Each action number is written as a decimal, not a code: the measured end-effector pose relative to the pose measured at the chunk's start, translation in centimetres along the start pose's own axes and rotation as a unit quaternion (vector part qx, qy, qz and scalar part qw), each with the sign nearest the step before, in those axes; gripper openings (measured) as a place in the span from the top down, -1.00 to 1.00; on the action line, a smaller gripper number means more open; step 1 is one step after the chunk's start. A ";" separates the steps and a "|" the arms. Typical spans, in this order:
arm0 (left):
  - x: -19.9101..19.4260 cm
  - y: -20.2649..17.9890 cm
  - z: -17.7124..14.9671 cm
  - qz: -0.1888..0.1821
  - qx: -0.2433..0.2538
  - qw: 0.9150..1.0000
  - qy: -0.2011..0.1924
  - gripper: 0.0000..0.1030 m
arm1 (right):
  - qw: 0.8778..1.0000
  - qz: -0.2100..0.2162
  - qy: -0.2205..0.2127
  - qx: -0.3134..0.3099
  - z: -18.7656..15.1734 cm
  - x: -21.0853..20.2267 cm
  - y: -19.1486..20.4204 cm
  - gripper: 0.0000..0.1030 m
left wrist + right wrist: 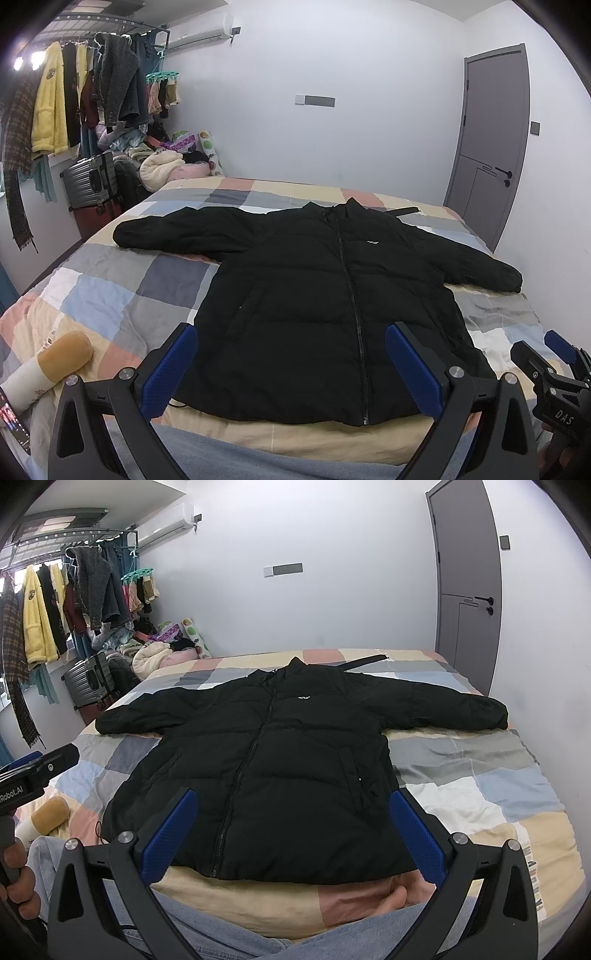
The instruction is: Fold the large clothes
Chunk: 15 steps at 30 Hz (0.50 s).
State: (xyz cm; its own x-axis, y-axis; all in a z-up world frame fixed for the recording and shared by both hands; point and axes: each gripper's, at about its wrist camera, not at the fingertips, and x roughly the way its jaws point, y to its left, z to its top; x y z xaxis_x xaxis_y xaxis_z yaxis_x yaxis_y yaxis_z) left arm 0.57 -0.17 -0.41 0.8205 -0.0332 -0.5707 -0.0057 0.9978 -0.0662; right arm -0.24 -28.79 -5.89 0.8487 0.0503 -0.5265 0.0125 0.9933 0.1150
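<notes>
1. The left gripper (pixel 291 365) is wide open, holds nothing, and hangs above the hem.
2. The jacket (pixel 332 295) lies flat on the bed (pixel 110 295), zipped, sleeves spread, likely ready for folding.
3. The right gripper (pixel 291 834) is wide open and empty too.
4. Bare quilt lies beside each sleeve, so there is room to fold.
</notes>
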 end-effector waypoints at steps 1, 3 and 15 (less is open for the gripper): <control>0.1 -0.1 0.1 0.000 0.001 1.000 0.000 -0.99 | 1.000 0.000 0.001 0.002 0.0 0.0 0.0 -1.00; 0.2 -0.2 0.1 0.004 0.004 1.000 0.001 -0.99 | 1.000 0.004 0.004 0.008 0.3 0.2 -0.2 -1.00; 2.1 -1.3 2.7 -0.018 0.026 0.999 -0.005 -0.99 | 0.999 0.021 0.014 0.031 2.2 2.3 -2.0 -1.00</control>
State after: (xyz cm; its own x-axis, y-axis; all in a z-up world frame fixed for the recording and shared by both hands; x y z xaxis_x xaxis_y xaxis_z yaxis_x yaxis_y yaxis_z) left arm 3.79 -1.37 0.68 0.8249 -0.0686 -0.5611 0.0537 0.9976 -0.0430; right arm 2.81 -30.89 -5.49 0.8345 0.0955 -0.5427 0.0108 0.9818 0.1894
